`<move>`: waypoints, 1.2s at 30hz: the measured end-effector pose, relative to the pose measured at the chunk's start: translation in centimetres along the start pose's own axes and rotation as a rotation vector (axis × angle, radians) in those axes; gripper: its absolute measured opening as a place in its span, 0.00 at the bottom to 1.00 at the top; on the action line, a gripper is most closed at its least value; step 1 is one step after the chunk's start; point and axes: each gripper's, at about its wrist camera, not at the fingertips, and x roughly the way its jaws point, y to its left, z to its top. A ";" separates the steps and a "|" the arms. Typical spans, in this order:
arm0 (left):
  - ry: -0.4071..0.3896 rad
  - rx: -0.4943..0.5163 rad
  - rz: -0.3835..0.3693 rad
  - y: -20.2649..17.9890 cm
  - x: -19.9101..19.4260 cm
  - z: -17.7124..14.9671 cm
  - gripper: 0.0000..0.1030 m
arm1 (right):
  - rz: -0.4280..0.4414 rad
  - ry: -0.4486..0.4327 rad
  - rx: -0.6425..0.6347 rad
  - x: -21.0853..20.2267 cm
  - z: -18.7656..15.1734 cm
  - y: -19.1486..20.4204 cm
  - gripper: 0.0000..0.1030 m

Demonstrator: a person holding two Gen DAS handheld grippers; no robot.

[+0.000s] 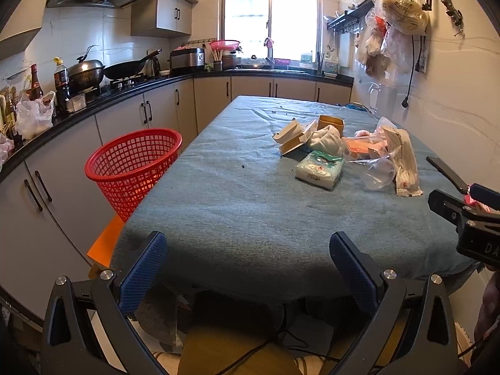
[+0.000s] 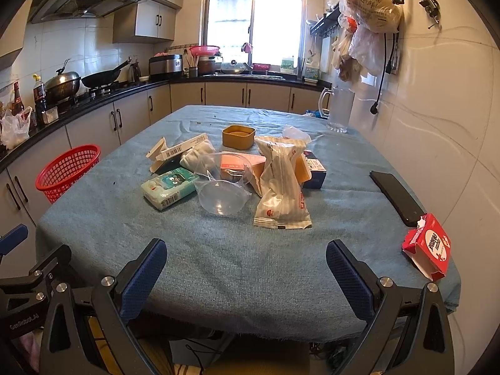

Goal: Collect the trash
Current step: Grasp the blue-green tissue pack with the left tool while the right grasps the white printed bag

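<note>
A pile of trash lies mid-table: a white snack wrapper (image 2: 282,187), a clear plastic cup (image 2: 222,196), a tissue pack (image 2: 168,187), torn cardboard boxes (image 2: 178,151) and a tan tub (image 2: 239,137). The same pile shows in the left wrist view, with the tissue pack (image 1: 319,169) and the wrapper (image 1: 404,164). A torn red carton (image 2: 428,247) lies at the table's right edge. A red mesh basket (image 1: 134,167) stands left of the table, also in the right wrist view (image 2: 67,172). My left gripper (image 1: 248,265) and right gripper (image 2: 247,268) are open and empty at the near edge.
A blue cloth covers the table (image 2: 218,250). A black phone (image 2: 397,197) lies at the right. A clear jug (image 2: 339,111) stands at the far right corner. Kitchen counters (image 1: 93,106) with pots run along the left and back. Bags hang on the right wall (image 2: 372,15).
</note>
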 end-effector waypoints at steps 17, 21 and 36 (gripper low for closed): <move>0.121 0.118 -0.279 -3.2 6.9 6.6 0.95 | 0.252 0.076 0.186 3.8 2.8 -8.9 0.78; 0.167 0.148 -0.315 -4.5 9.8 8.1 0.91 | 0.309 0.109 0.230 5.7 3.9 -10.1 0.75; 0.256 0.245 -0.296 -7.8 15.6 9.2 0.82 | 0.321 0.201 0.231 13.1 6.5 -10.1 0.65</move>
